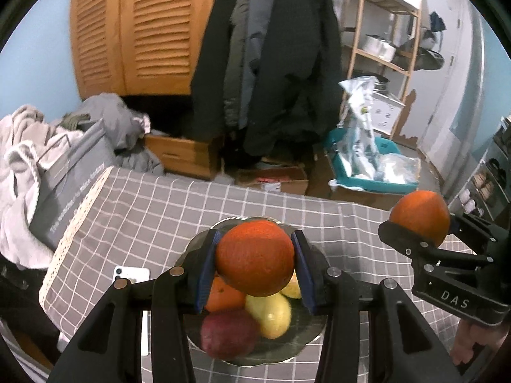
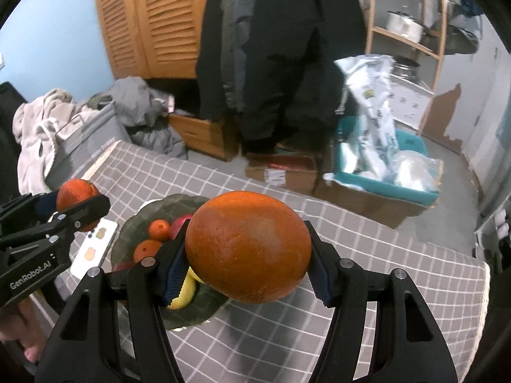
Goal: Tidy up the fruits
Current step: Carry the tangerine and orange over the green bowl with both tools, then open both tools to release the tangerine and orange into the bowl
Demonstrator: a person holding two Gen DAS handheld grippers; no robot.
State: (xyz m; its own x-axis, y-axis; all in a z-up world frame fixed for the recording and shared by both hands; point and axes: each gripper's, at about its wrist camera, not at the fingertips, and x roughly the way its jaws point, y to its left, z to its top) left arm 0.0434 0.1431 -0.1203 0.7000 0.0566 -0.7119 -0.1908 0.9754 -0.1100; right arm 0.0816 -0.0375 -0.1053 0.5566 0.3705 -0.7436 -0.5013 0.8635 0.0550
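Two oranges, one clamped per gripper — left gripper [image 1: 255, 260], right gripper [image 2: 247, 255]: lower each gently into gaps on the plate [image 1: 314, 328], avoiding seated fruit.

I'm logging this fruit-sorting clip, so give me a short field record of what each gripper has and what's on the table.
left gripper: shut on an orange, above the plate
right gripper: shut on a larger orange, beside the plate
plate: dark, on the checked tablecloth
fruit on plate: small oranges, yellow fruit, red fruit
phone: white, flat beside the plate
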